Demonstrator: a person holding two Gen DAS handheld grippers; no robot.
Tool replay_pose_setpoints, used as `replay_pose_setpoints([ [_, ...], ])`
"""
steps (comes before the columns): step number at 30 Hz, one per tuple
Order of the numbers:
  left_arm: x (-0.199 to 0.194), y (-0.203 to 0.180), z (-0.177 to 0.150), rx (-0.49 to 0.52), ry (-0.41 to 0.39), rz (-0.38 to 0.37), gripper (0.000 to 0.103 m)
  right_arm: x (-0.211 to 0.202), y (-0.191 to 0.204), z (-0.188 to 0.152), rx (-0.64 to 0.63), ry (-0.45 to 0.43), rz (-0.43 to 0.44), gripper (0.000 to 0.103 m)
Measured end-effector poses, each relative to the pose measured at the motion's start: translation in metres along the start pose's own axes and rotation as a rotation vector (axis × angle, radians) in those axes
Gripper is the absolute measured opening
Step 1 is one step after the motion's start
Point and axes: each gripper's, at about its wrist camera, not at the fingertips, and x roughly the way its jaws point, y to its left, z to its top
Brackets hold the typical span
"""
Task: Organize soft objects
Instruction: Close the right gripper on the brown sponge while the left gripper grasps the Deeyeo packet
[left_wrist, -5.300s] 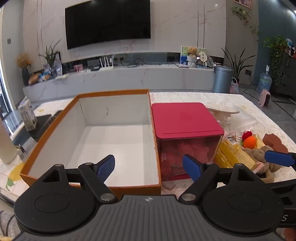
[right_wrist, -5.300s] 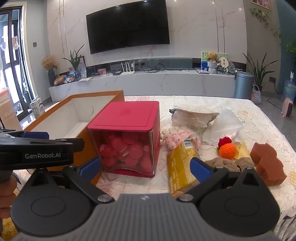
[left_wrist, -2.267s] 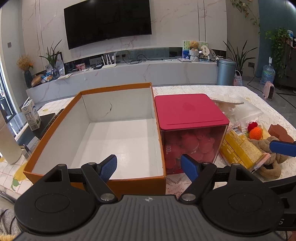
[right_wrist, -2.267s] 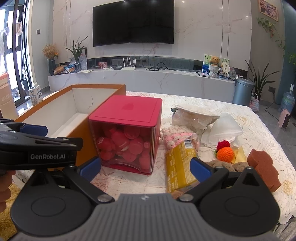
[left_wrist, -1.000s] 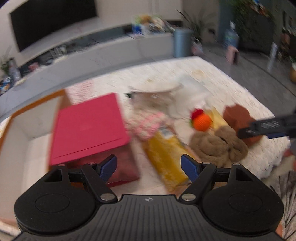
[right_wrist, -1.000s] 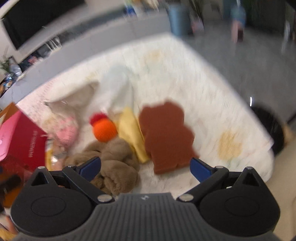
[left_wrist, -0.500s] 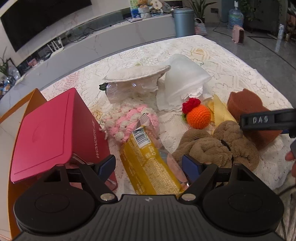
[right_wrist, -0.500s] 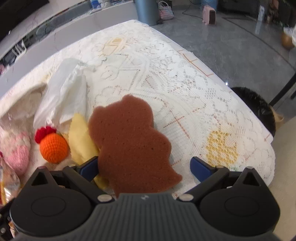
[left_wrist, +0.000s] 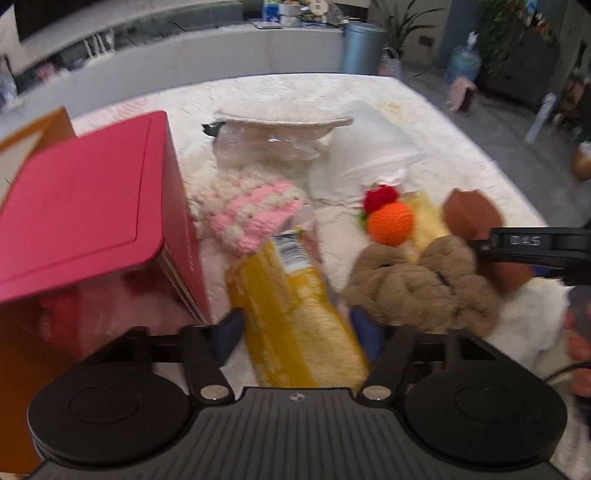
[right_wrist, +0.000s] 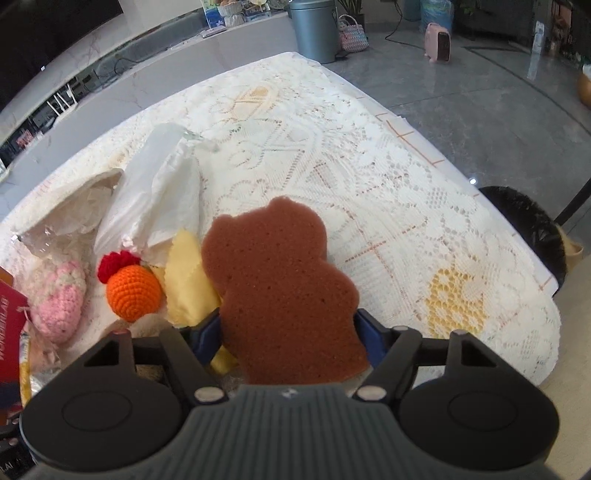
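Down at the table, the right gripper (right_wrist: 288, 334) has just been closing, and its blue pads sit against both sides of a brown bear-shaped sponge (right_wrist: 280, 284) of porous foam; the grip looks made. The left gripper (left_wrist: 295, 328) has likewise been narrowing, its blue fingers (left_wrist: 229, 328) straddling a yellow plastic packet (left_wrist: 295, 317) with a barcode label; blur hides whether the pads actually press it.

Just left of the sponge lies a yellow cloth (right_wrist: 186, 277) with a pinked edge, then an orange crocheted ball (right_wrist: 133, 291) with a red tuft, and a pink-and-cream crocheted piece (right_wrist: 59, 299). Behind them rest a white folded cloth in clear plastic (right_wrist: 159, 195) and a crinkled clear bag (right_wrist: 70, 218). A tan plush bundle (left_wrist: 417, 280) lies just right of the packet.

Left of the packet stands a red-lidded clear box (left_wrist: 85, 206) holding red rounded pieces, with "WONDERLAB" partly readable on its side. Beyond it shows the corner of an orange cardboard box (left_wrist: 40, 129) with a white interior. Everything sits on a white lace tablecloth (right_wrist: 369, 155). "DAS" is printed on the right gripper's body in the left view.
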Motion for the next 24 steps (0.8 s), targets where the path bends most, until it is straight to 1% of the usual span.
replay_pose_setpoints([
  [1,-0.003,-0.001,-0.001,0.016,-0.002,-0.012,0.056,0.000,-0.002,0.000,0.011,-0.001,0.010,0.073],
  [4,-0.011,-0.005,-0.004,0.078,-0.024,-0.018,0.049,-0.001,-0.005,0.001,0.030,-0.002,0.025,0.073],
  [5,-0.013,-0.003,-0.003,0.090,-0.023,-0.025,0.048,-0.001,-0.005,0.001,0.032,-0.003,0.026,0.073],
  [7,-0.021,0.004,-0.001,0.080,-0.019,-0.041,0.044,-0.001,-0.005,0.000,0.032,-0.004,0.027,0.073],
  [9,-0.032,0.014,0.002,0.067,-0.033,-0.034,0.044,-0.001,-0.005,0.001,0.036,-0.004,0.030,0.073],
  [10,-0.037,0.017,0.002,0.082,-0.042,-0.021,0.046,-0.001,-0.006,0.001,0.038,-0.004,0.032,0.073],
  [12,-0.042,0.021,0.001,0.136,-0.044,0.010,0.047,-0.001,-0.006,0.001,0.040,-0.003,0.034,0.073],
  [13,-0.044,0.022,0.000,0.151,-0.042,0.006,0.048,0.000,-0.005,0.001,0.038,-0.003,0.033,0.073],
  [14,-0.043,0.024,-0.001,0.154,-0.039,0.002,0.048,0.000,-0.005,0.001,0.035,-0.003,0.032,0.073],
  [15,-0.041,0.025,-0.001,0.147,-0.037,-0.005,0.051,-0.001,-0.006,0.001,0.033,-0.003,0.031,0.073],
  [18,-0.031,0.021,-0.003,0.133,-0.018,-0.008,0.061,0.000,-0.005,0.001,0.030,-0.003,0.028,0.073],
  [20,-0.026,0.016,-0.005,0.140,-0.030,0.003,0.067,-0.001,-0.005,0.001,0.031,-0.002,0.029,0.073],
  [21,-0.024,0.012,-0.007,0.150,-0.036,0.017,0.070,0.000,-0.005,0.001,0.032,-0.003,0.029,0.073],
  [22,-0.023,0.007,-0.008,0.165,-0.045,0.035,0.072,0.000,-0.006,0.001,0.032,-0.003,0.030,0.073],
  [24,-0.021,-0.003,-0.010,0.196,-0.065,0.071,0.072,0.000,-0.005,0.001,0.030,-0.003,0.029,0.073],
])
